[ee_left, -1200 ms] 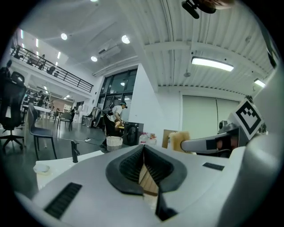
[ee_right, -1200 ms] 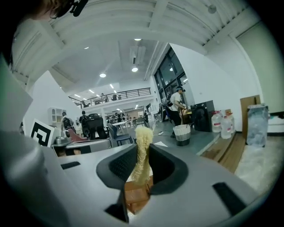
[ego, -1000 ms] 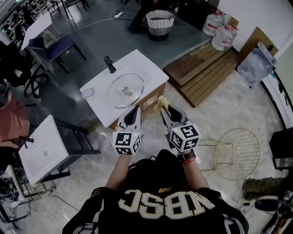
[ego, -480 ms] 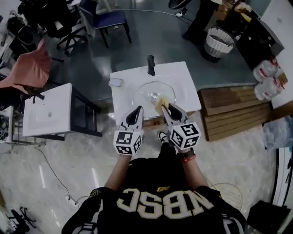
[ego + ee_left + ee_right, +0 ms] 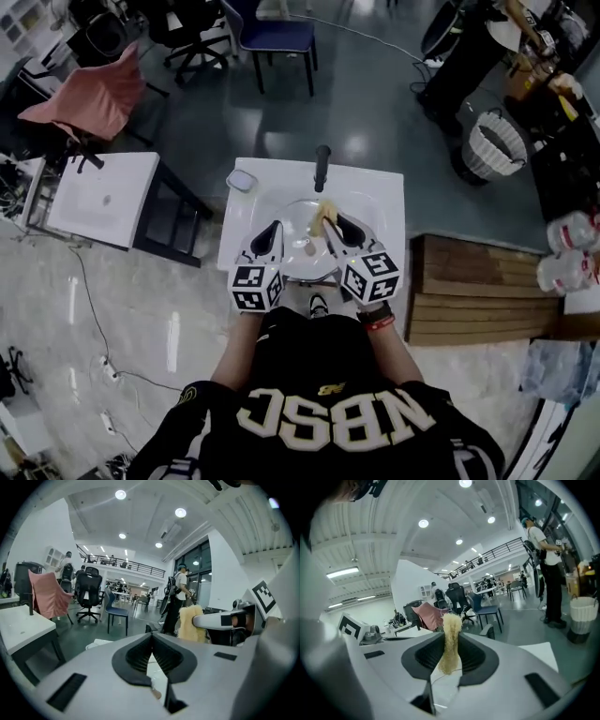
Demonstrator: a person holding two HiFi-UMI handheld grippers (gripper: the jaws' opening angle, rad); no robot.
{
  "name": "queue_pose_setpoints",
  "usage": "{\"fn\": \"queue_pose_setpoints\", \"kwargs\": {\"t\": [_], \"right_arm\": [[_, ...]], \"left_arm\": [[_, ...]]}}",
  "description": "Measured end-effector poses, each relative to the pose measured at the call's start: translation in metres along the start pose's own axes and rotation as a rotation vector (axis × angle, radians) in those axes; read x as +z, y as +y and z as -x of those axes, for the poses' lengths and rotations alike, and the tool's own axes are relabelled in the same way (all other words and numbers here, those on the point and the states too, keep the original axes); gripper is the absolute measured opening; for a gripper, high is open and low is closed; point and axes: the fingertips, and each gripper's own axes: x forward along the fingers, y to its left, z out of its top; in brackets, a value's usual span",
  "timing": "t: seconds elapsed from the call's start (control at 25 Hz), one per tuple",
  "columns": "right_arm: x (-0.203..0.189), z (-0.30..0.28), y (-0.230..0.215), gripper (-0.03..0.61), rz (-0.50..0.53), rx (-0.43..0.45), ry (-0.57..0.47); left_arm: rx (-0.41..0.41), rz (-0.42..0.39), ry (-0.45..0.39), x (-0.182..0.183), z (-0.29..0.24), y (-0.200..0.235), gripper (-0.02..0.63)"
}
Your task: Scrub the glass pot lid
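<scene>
The glass pot lid (image 5: 298, 217) lies in the basin of a white sink table (image 5: 375, 216), below a black faucet (image 5: 322, 167); both grippers hide part of it. My left gripper (image 5: 272, 228) hovers over the lid's left side, its jaws shut and nothing between them (image 5: 151, 637). Over the lid's right side, my right gripper (image 5: 336, 223) is shut on a yellow sponge (image 5: 324, 214). In the right gripper view the sponge (image 5: 451, 639) stands up between the jaws. The left gripper view shows the sponge (image 5: 192, 623) off to the right.
A small soap dish (image 5: 241, 180) sits at the table's back left corner. A second white table (image 5: 103, 199) stands to the left, a wooden pallet (image 5: 487, 291) to the right. Chairs (image 5: 281, 33), a wicker basket (image 5: 494, 145) and a standing person (image 5: 469, 56) are beyond.
The person has stepped up to the sink table. Both grippers, earlier short of it, are now over the lid, the sponge still held in the right one.
</scene>
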Motion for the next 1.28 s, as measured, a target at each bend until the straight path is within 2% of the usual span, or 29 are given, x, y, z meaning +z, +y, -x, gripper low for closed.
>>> {"fn": "queue_pose_setpoints", "kwargs": {"t": [0.2,0.32,0.44,0.6,0.72,0.84,1.04,1.28], "right_arm": [[-0.027,-0.026,-0.023,0.092,-0.042,0.102,0.108],[-0.047,-0.047,-0.024,0.092,-0.052,0.162,0.171],[-0.068,-0.078,-0.023,0.094,-0.028,0.189,0.238],[-0.098,-0.119,-0.008,0.094,0.017,0.21,0.3],[-0.125,-0.14,0.007,0.094,0.084,0.234,0.367],[-0.155,-0.153,0.02,0.094,0.173,0.282,0.459],[-0.191,-0.183,0.033,0.094,0.242,0.346,0.559],[-0.218,-0.208,0.05,0.092,0.325,0.405,0.606]], "left_arm": [[0.12,0.031,0.097,-0.033,-0.012,0.011,0.015],[0.195,0.037,0.149,-0.055,-0.011,0.031,0.015],[0.231,0.078,0.208,-0.082,-0.013,0.058,0.015],[0.224,0.098,0.287,-0.118,-0.007,0.087,0.015],[0.189,0.121,0.341,-0.141,-0.007,0.099,0.015],[0.169,0.152,0.421,-0.168,-0.007,0.104,0.015],[0.132,0.188,0.519,-0.201,-0.011,0.107,0.015],[0.105,0.225,0.55,-0.214,-0.014,0.114,0.015]]}}
